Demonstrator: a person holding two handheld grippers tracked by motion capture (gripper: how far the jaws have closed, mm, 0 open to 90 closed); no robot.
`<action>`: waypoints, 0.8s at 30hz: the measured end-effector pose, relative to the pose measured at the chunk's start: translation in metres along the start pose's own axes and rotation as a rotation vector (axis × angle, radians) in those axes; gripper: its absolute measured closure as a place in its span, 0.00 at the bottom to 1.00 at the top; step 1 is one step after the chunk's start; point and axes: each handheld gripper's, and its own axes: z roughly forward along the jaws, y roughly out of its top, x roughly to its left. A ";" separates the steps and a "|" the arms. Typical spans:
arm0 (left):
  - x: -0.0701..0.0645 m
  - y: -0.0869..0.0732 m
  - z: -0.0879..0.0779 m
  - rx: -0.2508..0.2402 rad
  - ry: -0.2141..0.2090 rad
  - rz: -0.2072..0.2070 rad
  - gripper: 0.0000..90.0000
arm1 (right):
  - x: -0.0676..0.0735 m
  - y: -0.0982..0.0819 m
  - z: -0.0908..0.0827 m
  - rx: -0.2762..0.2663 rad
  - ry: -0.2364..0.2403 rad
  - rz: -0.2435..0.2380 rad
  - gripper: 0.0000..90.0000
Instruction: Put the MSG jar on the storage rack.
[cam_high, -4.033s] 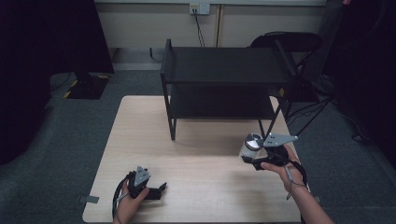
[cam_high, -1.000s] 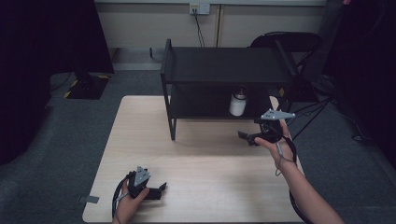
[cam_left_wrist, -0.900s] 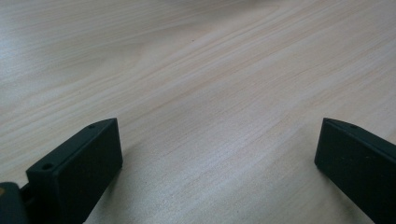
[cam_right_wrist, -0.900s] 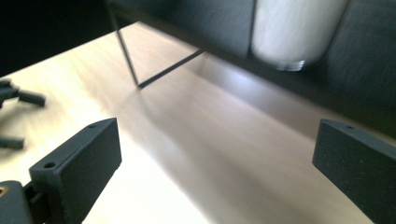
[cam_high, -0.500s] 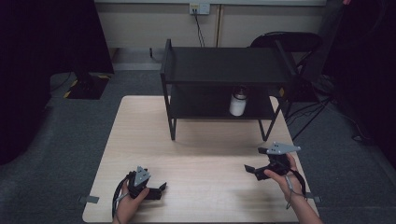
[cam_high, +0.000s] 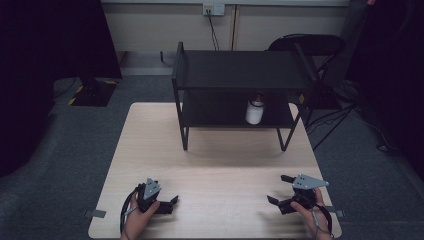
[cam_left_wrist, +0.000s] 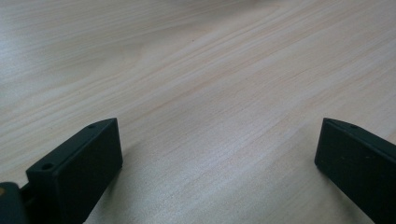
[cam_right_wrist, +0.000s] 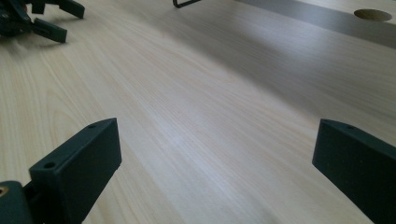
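Note:
A white bottle (cam_high: 255, 111) with a dark cap stands upright on the lower shelf of the black rack (cam_high: 240, 70), toward its right end. My right gripper (cam_high: 277, 189) rests open near the table's front right, far from the bottle, with nothing between its jaws. In the right gripper view the right gripper (cam_right_wrist: 215, 154) has its jaws wide apart over bare wood. At the front left my left gripper (cam_high: 172, 203) lies open on the table. The left gripper view has the left gripper (cam_left_wrist: 217, 154) spread over bare wood too. The left gripper (cam_right_wrist: 32, 18) also appears far off in the right gripper view.
The pale wooden table (cam_high: 215, 160) has the two-shelf rack at its far edge. A black chair (cam_high: 310, 50) and cables stand behind the rack on the right. Grey carpet surrounds the table.
The right gripper carried the white bottle up to the rack's lower shelf, let it go there, then drew back open to the front right. The left gripper has stayed still.

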 end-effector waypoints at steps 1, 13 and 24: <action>0.000 0.000 0.000 0.000 0.000 0.000 0.00 | 0.000 0.000 0.000 0.000 0.000 0.000 0.00; 0.000 0.000 0.000 0.000 0.000 0.000 0.00 | 0.005 -0.010 -0.004 -0.016 -0.017 0.008 0.00; 0.000 0.000 0.000 0.000 0.000 0.000 0.00 | 0.005 -0.012 -0.002 -0.004 -0.003 0.014 0.00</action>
